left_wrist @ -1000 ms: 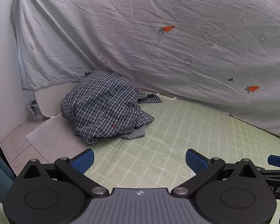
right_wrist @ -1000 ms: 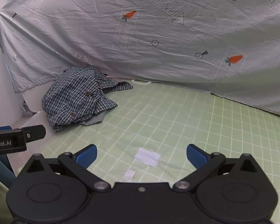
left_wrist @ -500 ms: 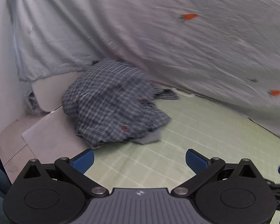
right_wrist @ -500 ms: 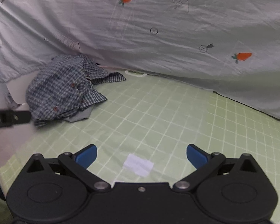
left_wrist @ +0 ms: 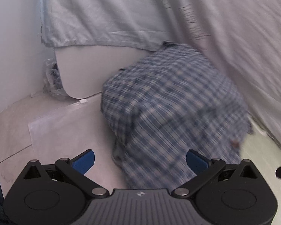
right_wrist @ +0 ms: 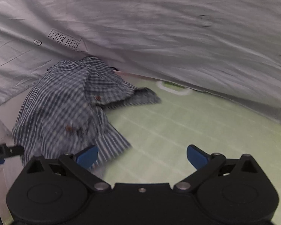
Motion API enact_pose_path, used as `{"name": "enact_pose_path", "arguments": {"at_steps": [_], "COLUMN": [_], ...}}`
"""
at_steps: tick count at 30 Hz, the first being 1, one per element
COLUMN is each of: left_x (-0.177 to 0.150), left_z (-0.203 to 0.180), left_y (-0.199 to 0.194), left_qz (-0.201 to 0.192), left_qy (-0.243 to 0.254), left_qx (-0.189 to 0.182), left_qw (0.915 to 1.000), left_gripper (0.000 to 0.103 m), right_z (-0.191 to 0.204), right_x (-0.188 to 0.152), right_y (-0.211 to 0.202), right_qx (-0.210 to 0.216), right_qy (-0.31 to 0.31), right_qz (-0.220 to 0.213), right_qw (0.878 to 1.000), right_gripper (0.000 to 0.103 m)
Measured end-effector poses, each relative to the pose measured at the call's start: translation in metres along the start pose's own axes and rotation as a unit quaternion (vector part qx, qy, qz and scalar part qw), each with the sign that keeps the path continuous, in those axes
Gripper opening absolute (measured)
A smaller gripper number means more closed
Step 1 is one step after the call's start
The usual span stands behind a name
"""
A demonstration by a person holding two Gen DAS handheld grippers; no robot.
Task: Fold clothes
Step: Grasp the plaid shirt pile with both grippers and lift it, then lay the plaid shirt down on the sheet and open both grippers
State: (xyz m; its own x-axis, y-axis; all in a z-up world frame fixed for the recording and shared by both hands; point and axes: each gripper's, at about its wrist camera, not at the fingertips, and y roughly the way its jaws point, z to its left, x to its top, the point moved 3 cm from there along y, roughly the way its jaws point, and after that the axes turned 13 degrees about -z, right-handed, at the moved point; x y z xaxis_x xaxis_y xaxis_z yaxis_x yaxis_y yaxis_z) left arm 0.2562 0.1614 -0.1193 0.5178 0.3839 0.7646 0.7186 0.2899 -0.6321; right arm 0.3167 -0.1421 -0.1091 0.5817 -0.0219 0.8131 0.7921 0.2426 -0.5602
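Green grid mat (right_wrist: 187, 123) under draped sheet (right_wrist: 159, 28) bears crumpled plaid shirt (left_wrist: 174, 108); both grippers spread, empty.

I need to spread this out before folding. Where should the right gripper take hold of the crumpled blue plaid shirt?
Probably the loose flap of the crumpled blue plaid shirt that trails flat onto the green grid mat, approached low from the mat side; the rest is a bunched heap.

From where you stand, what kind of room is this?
Probably a makeshift indoor recording corner: a printed sheet hangs as a backdrop, a green grid mat covers the surface, and a crumpled plaid shirt waits for folding.
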Motion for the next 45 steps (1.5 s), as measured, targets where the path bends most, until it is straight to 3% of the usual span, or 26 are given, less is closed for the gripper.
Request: {"name": "enact_pose_path", "arguments": {"at_steps": [2,6,9,10,11,13,14,16,19,21,25,28,32,34,37,40,44,45], "left_x": [0.005,0.006,0.005,0.005,0.005,0.004,0.004,0.004,0.007,0.007,-0.003,-0.036,-0.080,-0.102,-0.137,-0.168,-0.189,-0.192], "left_z": [0.003,0.008,0.005,0.003,0.000,-0.005,-0.007,-0.011,-0.016,-0.022,-0.045,-0.079,-0.124,-0.146,-0.176,-0.192,-0.207,-0.211], "left_y": [0.018,0.038,0.040,0.038,0.035,0.027,0.024,0.014,-0.005,-0.023,-0.072,-0.102,-0.144,-0.165,-0.193,-0.212,-0.228,-0.231], "left_qz": [0.012,0.033,0.044,0.043,0.041,0.037,0.035,0.029,0.010,-0.007,-0.017,0.007,0.039,0.054,0.078,0.092,0.094,0.096], "left_qy": [-0.007,-0.040,-0.054,-0.052,-0.046,-0.033,-0.029,-0.024,-0.013,-0.003,0.014,0.043,0.082,0.101,0.126,0.136,0.132,0.130], "left_qx": [0.009,-0.017,-0.044,-0.050,-0.053,-0.057,-0.060,-0.063,-0.083,-0.104,-0.160,-0.214,-0.284,-0.319,-0.356,-0.358,-0.345,-0.340], "left_qw": [0.9999,0.9985,0.9966,0.9964,0.9967,0.9971,0.9972,0.9973,0.9964,0.9945,0.9869,0.9759,0.9545,0.9410,0.9227,0.9192,0.9245,0.9263], "left_gripper": [0.102,0.093,0.075,0.069,0.066,0.047,0.042,0.022,0.009,0.007,0.006,0.002,0.002,0.002,0.002,0.003,0.008,0.016], "right_z": [0.012,0.038,0.057,0.062,0.066,0.070,0.070,0.064,0.052,0.042,0.017,-0.020,-0.095,-0.135,-0.197,-0.249,-0.283,-0.288], "right_x": [0.006,0.017,0.026,0.024,0.022,0.020,0.020,0.022,0.027,0.030,0.025,0.010,-0.033,-0.062,-0.115,-0.162,-0.195,-0.199], "right_y": [0.020,0.058,0.086,0.091,0.091,0.089,0.084,0.068,0.042,0.021,-0.039,-0.099,-0.190,-0.229,-0.284,-0.334,-0.379,-0.386], "right_qx": [0.032,0.097,0.145,0.154,0.163,0.174,0.175,0.173,0.168,0.159,0.121,0.072,-0.046,-0.122,-0.246,-0.329,-0.375,-0.381], "right_qy": [0.011,0.033,0.049,0.052,0.053,0.051,0.044,0.035,0.031,0.036,0.038,0.048,0.080,0.088,0.090,0.116,0.139,0.142], "right_qz": [0.006,0.017,0.025,0.036,0.038,0.039,0.033,0.012,-0.021,-0.043,-0.095,-0.135,-0.161,-0.150,-0.108,-0.068,-0.043,-0.041], "right_qw": [0.999,0.995,0.988,0.986,0.984,0.983,0.983,0.984,0.985,0.986,0.987,0.987,0.983,0.977,0.959,0.935,0.916,0.913], "right_gripper": [0.097,0.084,0.054,0.033,0.020,0.006,0.005,0.003,0.002,0.002,0.002,0.002,0.002,0.002,0.002,0.002,0.009,0.011]}}
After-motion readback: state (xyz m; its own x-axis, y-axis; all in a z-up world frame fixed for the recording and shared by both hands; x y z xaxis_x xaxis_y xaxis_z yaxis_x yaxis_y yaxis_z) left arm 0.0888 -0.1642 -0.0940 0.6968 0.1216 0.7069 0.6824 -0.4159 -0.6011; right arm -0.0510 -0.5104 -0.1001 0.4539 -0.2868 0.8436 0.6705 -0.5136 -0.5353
